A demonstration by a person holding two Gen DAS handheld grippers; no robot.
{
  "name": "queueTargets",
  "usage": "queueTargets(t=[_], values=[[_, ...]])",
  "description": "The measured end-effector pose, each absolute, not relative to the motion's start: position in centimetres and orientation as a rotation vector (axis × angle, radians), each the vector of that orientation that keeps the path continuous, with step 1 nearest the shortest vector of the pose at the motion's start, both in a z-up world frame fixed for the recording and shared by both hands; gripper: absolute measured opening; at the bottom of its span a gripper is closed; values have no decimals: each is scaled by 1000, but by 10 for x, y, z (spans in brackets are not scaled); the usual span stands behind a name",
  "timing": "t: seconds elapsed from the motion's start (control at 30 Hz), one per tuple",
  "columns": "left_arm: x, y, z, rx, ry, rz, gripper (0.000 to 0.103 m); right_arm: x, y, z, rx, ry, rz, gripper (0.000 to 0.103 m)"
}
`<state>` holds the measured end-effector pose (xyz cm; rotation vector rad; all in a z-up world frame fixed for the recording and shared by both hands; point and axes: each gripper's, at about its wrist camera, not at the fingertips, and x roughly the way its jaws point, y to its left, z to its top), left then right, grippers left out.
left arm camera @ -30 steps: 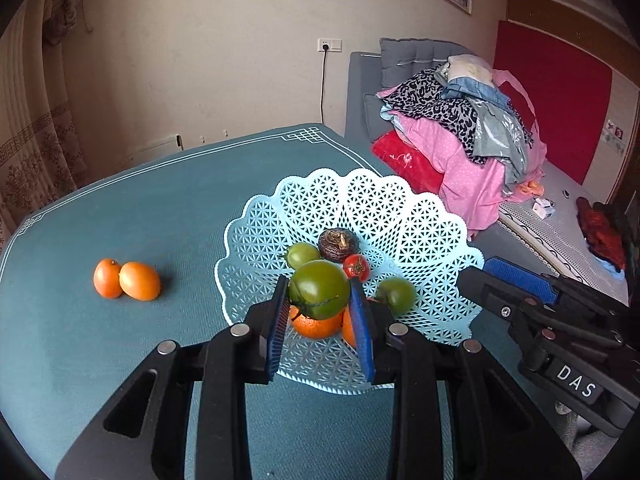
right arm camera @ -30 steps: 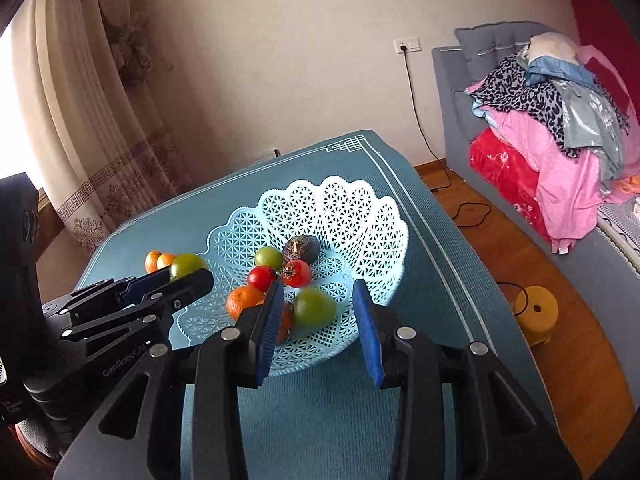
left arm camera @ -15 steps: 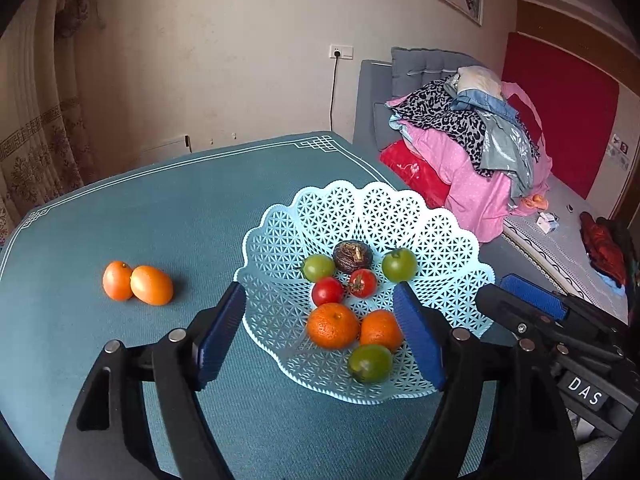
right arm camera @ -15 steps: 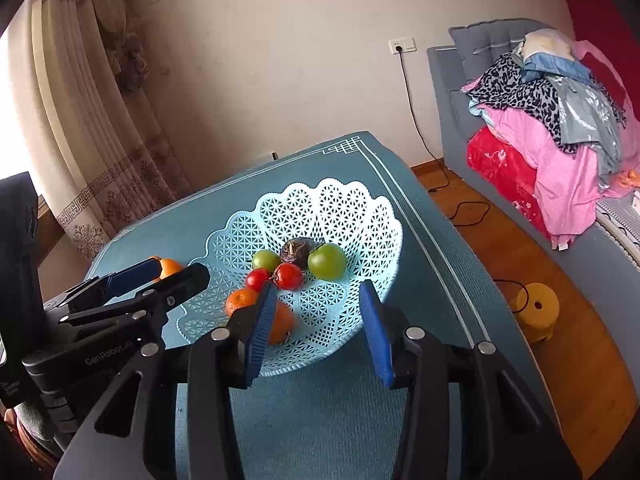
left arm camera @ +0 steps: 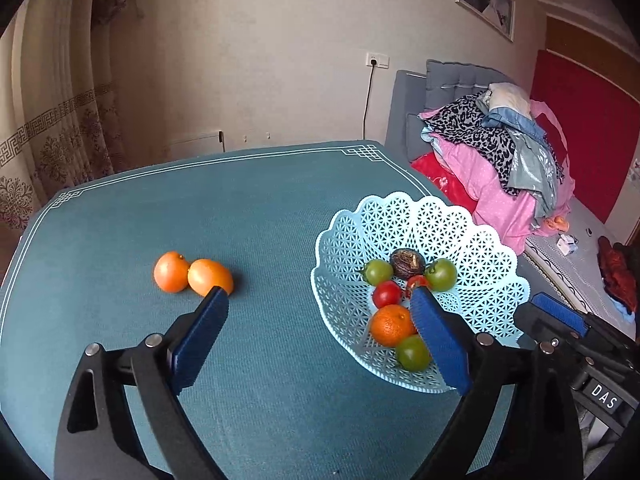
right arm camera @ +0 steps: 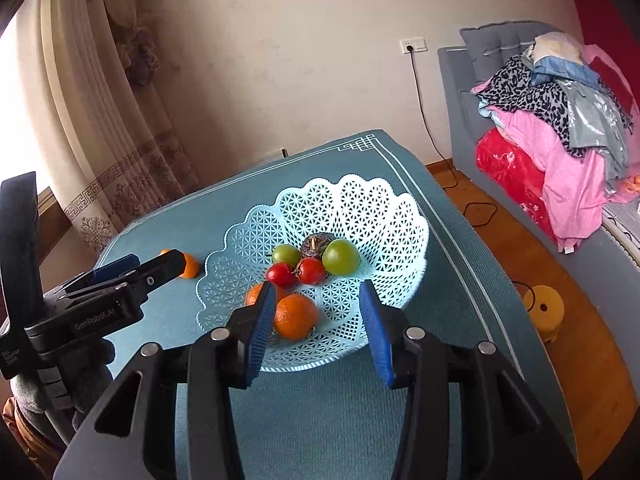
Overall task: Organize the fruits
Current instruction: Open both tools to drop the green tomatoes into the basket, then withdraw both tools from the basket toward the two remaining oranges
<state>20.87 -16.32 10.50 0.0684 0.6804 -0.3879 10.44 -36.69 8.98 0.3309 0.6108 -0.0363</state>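
Observation:
A pale blue lattice basket (left arm camera: 472,240) (right arm camera: 380,208) on the teal table holds several fruits: green tomatoes (left arm camera: 442,274), red tomatoes (right arm camera: 282,274), oranges (left arm camera: 392,325) (right arm camera: 295,316) and a dark brown fruit (left arm camera: 407,263). Two oranges (left arm camera: 191,277) lie together on the table left of the basket. My left gripper (left arm camera: 318,304) is wide open and empty, between the loose oranges and the basket. My right gripper (right arm camera: 318,292) is open and empty over the basket's near rim.
The teal table (left arm camera: 248,208) has a white border line and ends just right of the basket. A bed with piled clothes (left arm camera: 504,152) stands beyond on the right. A yellow stool (right arm camera: 543,308) sits on the wooden floor. Curtains hang at the left.
My left gripper let a green tomato go into the basket, opened wide and swung left toward the two loose oranges. My right gripper has opened a little wider and stayed near the basket.

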Motion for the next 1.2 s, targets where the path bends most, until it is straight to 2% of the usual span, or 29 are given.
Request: queueTargets(t=[0.5, 1.2], values=[[223, -108, 102, 11, 699, -267, 94, 112, -326, 92, 277, 637, 50, 44], [263, -51, 67, 7, 769, -107, 94, 133, -255, 91, 177, 686, 194, 44]])
